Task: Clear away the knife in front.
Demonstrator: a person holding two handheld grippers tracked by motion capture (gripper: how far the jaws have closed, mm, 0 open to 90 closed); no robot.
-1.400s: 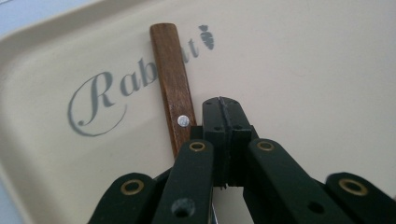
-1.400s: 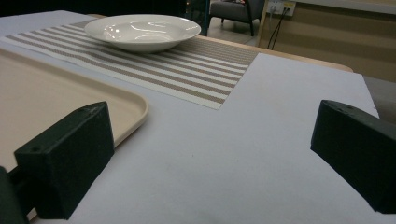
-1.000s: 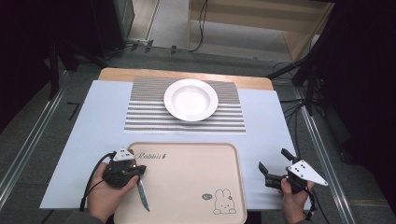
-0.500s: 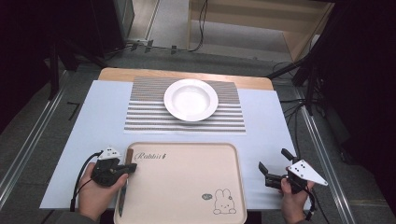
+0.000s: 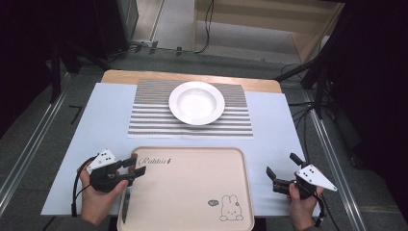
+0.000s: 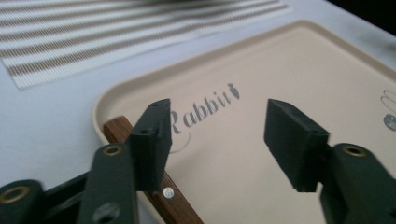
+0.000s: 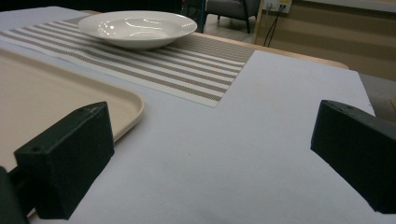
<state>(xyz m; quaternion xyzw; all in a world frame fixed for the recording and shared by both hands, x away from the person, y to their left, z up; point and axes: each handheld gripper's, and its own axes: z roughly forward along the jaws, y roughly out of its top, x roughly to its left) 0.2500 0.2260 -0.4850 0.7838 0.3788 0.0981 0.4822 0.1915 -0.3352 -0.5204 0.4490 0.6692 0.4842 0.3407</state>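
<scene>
At the tray's (image 5: pixel 192 192) left edge lay a knife (image 5: pixel 125 206), directly beneath the left gripper (image 5: pixel 133 166), long axis along the rim, wooden handle (image 6: pixel 159 196) forward. Hung open-jawed, holding nothing. Far across, beside the tray's right rim: the right gripper (image 5: pixel 281 169), spread wide and empty.

Lab: floor rails (image 5: pixel 29 154), trailing cables (image 5: pixel 208 29), dark surroundings.

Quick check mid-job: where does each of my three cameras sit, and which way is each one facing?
High view: above the person's side, looking forward and down on tray, plate, both hands.
Left gripper view: on the left gripper, facing the tray's Rabbit print and a knife handle; black fingers open.
Right gripper view: on the right gripper, facing plate and striped placemat.
All three share the tray.
</scene>
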